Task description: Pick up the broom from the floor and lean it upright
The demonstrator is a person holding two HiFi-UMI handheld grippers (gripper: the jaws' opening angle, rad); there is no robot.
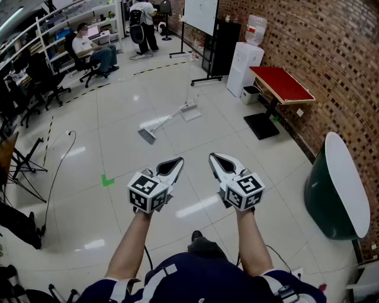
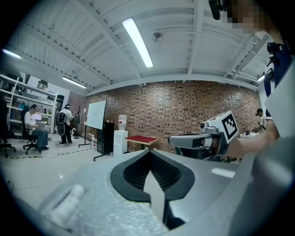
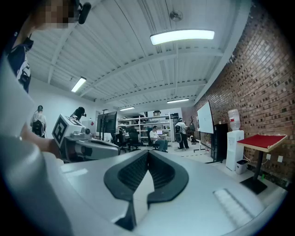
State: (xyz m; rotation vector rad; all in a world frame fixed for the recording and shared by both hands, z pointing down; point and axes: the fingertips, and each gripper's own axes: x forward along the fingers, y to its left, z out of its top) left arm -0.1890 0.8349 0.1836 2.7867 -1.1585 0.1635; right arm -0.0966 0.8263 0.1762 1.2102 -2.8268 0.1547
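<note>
Left claw [image 1: 175, 162] and right claw [image 1: 215, 158] ride shut, empty, level, likely for approach; broom [image 1: 166, 121] lies flat at twelve o'clock, unreached.

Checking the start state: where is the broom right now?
Head view: the broom lies flat on the floor just left of centre, ahead of the left gripper and right gripper, short of the whiteboard.
</note>
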